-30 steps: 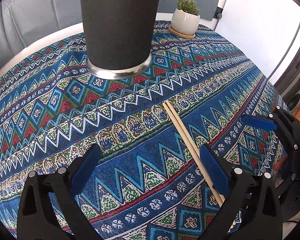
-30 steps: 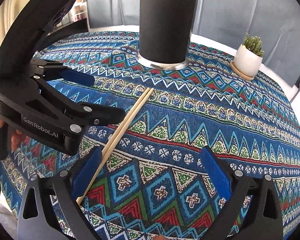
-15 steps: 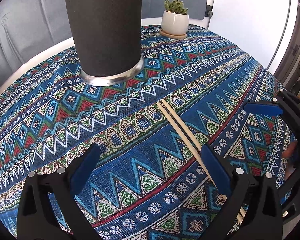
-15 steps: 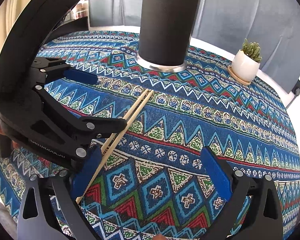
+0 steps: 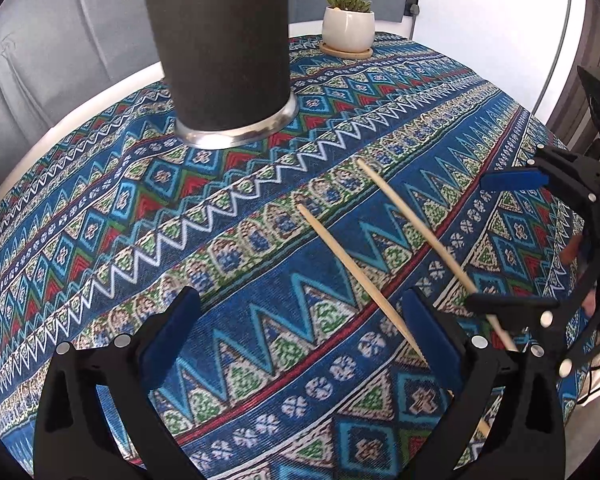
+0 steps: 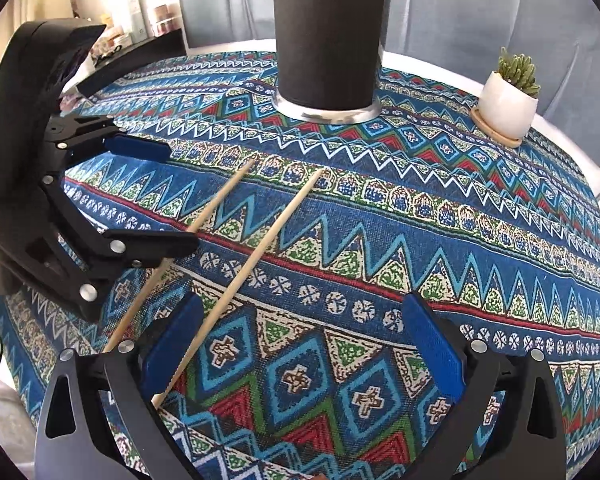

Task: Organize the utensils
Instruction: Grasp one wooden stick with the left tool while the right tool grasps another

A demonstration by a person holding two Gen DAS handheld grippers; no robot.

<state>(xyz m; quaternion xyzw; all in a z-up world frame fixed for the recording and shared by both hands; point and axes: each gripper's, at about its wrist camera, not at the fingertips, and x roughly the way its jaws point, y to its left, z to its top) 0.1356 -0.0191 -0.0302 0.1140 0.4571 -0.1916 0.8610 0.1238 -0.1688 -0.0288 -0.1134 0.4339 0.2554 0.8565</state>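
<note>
Chopsticks [image 6: 260, 252] flat on tablecloth [image 6: 420, 240], apart; black holder [image 6: 328, 32] upright, contents unseen; both grippers' jaws wide.

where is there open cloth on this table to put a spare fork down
Open tablecloth lies between the black holder, the potted cactus and the right tongs. More lies left of the holder in the left view. It is crowded around the two chopsticks, where the left tongs reach in.
</note>
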